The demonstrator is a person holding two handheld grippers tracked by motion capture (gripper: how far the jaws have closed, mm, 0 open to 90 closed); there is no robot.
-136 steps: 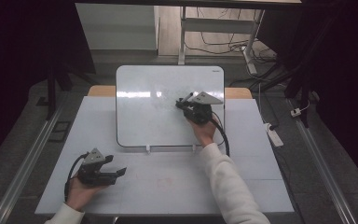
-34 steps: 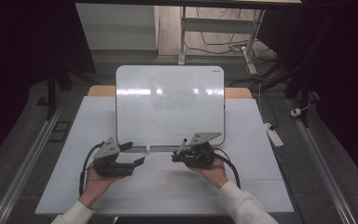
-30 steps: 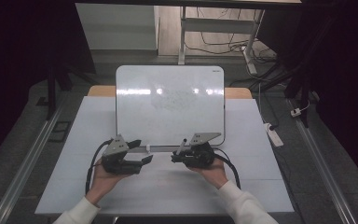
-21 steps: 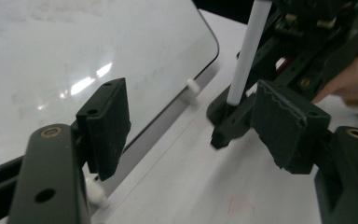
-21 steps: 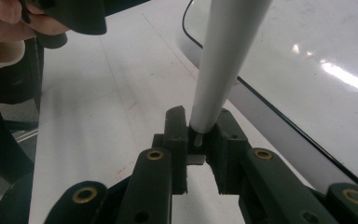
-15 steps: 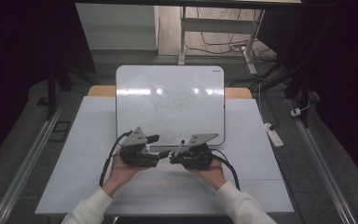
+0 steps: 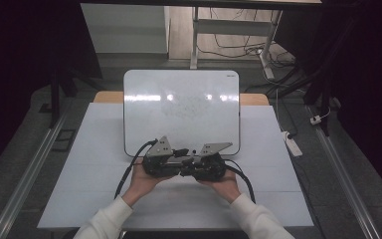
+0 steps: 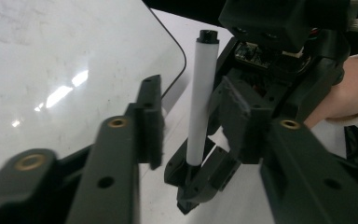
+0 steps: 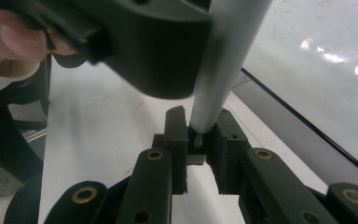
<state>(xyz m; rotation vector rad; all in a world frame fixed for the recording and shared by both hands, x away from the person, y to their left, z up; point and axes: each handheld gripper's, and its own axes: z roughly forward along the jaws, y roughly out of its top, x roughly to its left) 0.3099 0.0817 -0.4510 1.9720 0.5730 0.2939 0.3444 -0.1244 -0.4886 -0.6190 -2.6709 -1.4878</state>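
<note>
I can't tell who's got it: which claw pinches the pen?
The right claw, shut on the pen's end; the left claw has just been closing around its barrel, one pad not touching.

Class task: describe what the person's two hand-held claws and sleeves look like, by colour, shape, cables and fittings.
The left claw and right claw are black, each topped by a grey three-cornered plate, with a black cable looping back toward the person. Close up, the flat jaw links carry brass-coloured rivets and small round holes, ending in blocky black pads. The person wears white long sleeves.
</note>
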